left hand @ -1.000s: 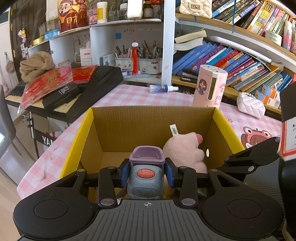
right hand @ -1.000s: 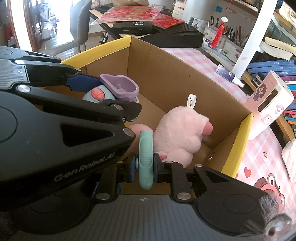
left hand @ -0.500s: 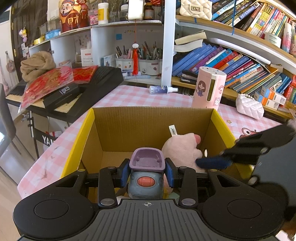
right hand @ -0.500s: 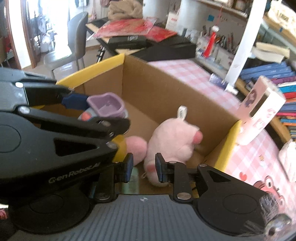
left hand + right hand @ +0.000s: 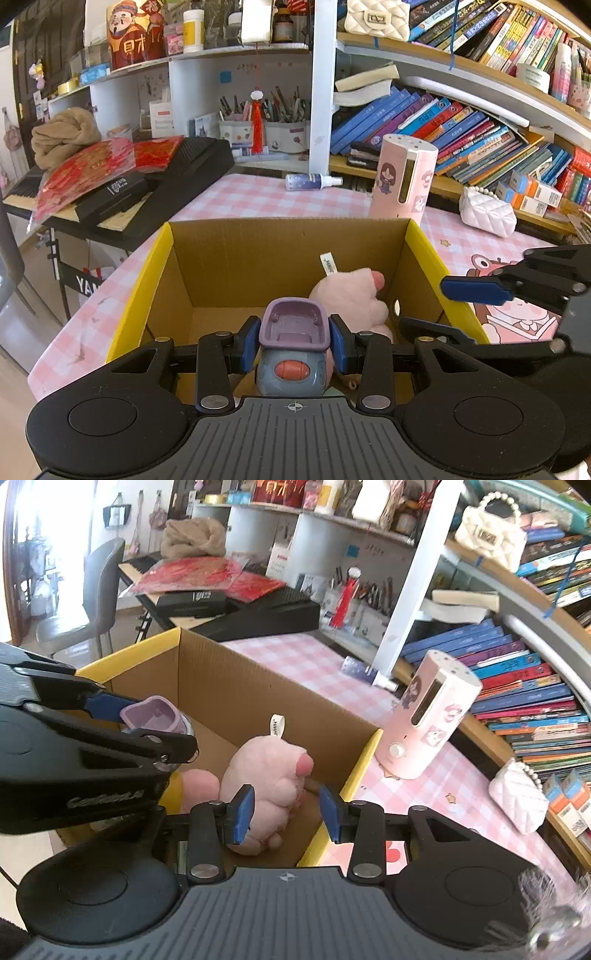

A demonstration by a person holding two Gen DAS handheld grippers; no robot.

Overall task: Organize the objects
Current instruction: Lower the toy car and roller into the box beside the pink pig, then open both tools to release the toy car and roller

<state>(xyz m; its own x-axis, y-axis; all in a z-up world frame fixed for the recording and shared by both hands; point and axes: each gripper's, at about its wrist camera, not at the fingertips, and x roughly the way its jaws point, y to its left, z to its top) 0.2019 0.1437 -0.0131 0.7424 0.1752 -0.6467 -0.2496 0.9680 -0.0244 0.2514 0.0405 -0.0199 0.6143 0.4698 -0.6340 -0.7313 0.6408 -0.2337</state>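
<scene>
A cardboard box (image 5: 280, 251) with yellow flaps stands on the pink checked table. My left gripper (image 5: 293, 343) hangs over its near side, shut on a grey-blue toy (image 5: 290, 373) with a purple top and an orange button. In the right wrist view the same toy (image 5: 151, 716) shows at the left, between the left gripper's pads. A pink plush (image 5: 266, 771) lies in the box's right corner. My right gripper (image 5: 286, 814) hovers above the box's right edge; its jaws are opening and its pads press on nothing. The plush sits lower down behind the gap.
A pink cylinder dispenser (image 5: 402, 177) stands just behind the box, with a small spray bottle (image 5: 312, 181) lying further back. To the right lies a white quilted purse (image 5: 487, 216). A black keyboard (image 5: 147, 192) under red packets is at the left, and bookshelves line the back.
My right gripper let go of a teal object inside the box, spread its jaws, then rose and swung right toward the box's edge. The left gripper kept still with the toy.
</scene>
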